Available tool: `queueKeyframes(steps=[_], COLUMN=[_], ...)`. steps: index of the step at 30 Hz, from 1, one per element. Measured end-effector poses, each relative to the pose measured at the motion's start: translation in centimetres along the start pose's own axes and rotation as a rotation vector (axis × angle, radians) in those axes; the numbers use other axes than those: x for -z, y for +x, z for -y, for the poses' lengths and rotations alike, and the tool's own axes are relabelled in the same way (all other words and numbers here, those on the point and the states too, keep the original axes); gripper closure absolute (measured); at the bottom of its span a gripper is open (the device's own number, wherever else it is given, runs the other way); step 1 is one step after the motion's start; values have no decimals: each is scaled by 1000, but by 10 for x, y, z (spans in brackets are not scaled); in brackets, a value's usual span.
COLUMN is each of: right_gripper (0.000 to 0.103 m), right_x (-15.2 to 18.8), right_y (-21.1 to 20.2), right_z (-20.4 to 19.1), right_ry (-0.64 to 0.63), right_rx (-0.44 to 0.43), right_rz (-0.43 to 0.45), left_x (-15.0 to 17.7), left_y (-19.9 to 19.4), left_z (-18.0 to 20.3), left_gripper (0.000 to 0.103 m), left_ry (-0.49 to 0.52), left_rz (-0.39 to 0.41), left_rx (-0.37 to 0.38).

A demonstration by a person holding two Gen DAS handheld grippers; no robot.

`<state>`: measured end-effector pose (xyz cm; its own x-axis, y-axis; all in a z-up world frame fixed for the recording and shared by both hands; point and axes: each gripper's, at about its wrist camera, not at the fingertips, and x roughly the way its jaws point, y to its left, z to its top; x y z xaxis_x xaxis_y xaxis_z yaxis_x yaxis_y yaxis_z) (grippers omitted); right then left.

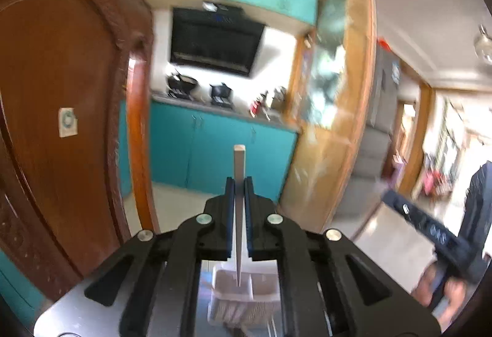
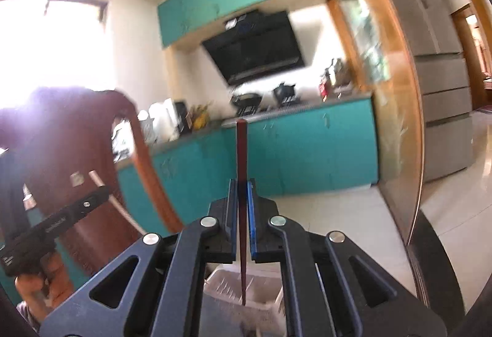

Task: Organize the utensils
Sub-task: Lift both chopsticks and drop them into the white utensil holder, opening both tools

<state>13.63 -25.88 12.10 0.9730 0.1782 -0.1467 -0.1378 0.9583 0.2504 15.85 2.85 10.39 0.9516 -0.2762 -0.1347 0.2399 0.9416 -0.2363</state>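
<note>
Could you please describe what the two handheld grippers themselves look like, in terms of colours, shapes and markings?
Both the left gripper and the right gripper are black linkage frames with triangular cut-outs, round silver pivot bolts, and jaws lined with blue pads. Seen from the side, each has a black pistol-style body bearing blurred white lettering.

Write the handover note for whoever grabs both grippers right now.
Left gripper: shut on a pale chopstick, held upright, tip above the white utensil holder.
Right gripper: shut on a dark red chopstick, also upright, tip over the same white utensil holder.
Done: both sticks picked up and positioned over the holder.
Left: lower each into a compartment and release. Which compartment is unclear from here.
</note>
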Motion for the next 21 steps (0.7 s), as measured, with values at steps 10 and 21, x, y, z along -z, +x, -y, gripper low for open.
queueKeyframes(steps=[10,21], right_gripper=[96,95], right_x=[37,62], right_y=[54,49], right_z=[10,0], right_ry=[-41,-97], right_rx=[33,57], right_rz=[-106,-166], left_x=[47,74], left_y=[82,87], left_z=[4,8], left_gripper=[96,96], left_ry=[53,84], left_rz=[-159,-233], left_rx=[-93,-95])
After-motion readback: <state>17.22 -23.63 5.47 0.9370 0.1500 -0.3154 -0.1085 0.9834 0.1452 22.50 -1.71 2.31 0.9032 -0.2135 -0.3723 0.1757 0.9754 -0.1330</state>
